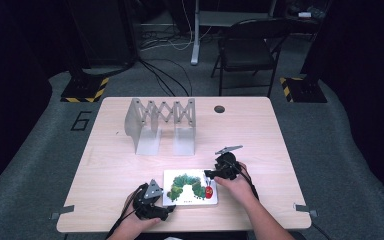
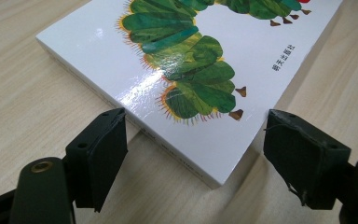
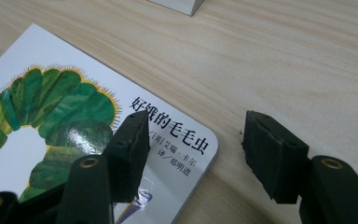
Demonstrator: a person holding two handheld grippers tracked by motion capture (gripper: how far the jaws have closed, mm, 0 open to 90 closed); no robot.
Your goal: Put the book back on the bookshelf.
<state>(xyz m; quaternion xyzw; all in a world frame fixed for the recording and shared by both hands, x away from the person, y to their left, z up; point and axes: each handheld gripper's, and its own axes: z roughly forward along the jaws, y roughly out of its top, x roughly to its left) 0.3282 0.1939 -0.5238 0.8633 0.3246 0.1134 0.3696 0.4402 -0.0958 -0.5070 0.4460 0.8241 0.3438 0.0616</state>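
One picture book (image 1: 190, 187) lay flat near the lower edge of the wooden table (image 1: 260, 135), a little below the centre of the high view, its white cover showing one green caterpillar with a red head. At the lower left of that view, one hand held the left gripper (image 1: 156, 206) just beside the book's left corner. In the left gripper view its two black jaws stood wide apart at the bottom of the frame, one at either side of the book's (image 2: 177, 74) near corner, neither pad pressing on it; the gripper (image 2: 193, 154) had hold of nothing. Above, in the middle of the high view, one grey folding rack (image 1: 161, 125) with two flat feet stood well apart from the book. To the right of the book, the other hand held the right gripper (image 1: 211, 175) at the book's upper right corner. In the right gripper view its gripper (image 3: 193, 144) had jaws parted, the left one hanging over the cover's (image 3: 51, 121) printed title, the right one over bare table (image 3: 284, 60), gripping nothing. One dark folding chair (image 1: 245, 50) stood on the floor at the upper right of the high view.
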